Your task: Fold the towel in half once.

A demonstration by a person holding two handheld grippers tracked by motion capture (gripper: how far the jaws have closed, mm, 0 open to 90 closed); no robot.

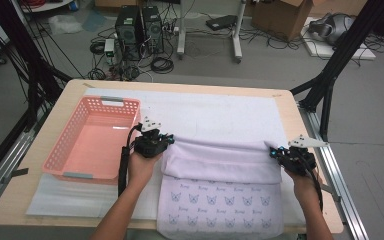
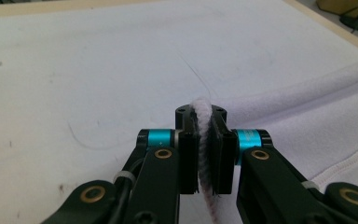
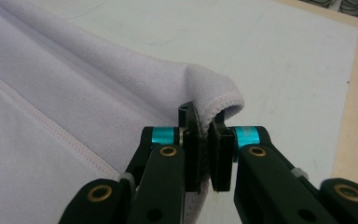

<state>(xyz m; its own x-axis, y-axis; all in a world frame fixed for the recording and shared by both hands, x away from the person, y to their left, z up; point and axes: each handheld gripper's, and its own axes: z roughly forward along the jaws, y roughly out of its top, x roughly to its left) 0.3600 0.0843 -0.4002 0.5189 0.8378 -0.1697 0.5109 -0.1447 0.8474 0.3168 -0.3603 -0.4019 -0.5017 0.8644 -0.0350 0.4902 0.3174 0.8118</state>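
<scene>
A pale lilac towel [image 1: 220, 165] with a small printed pattern lies folded over on the white mat [image 1: 215, 115]. My left gripper [image 1: 169, 142] is shut on the towel's left corner [image 2: 204, 140], whose hem is pinched between the black pads. My right gripper [image 1: 272, 151] is shut on the towel's right corner [image 3: 214, 105], where the stitched edge curls over the pads. Both corners are lifted a little above the mat, and the fold between them sags. The patterned lower part [image 1: 220, 205] stays flat near the table's front edge.
A pink plastic basket [image 1: 75, 155] stands on the left of the table, close to my left hand. The wooden table edge [image 1: 290, 115] runs along the right. Black frame posts, cables and computers stand on the floor beyond.
</scene>
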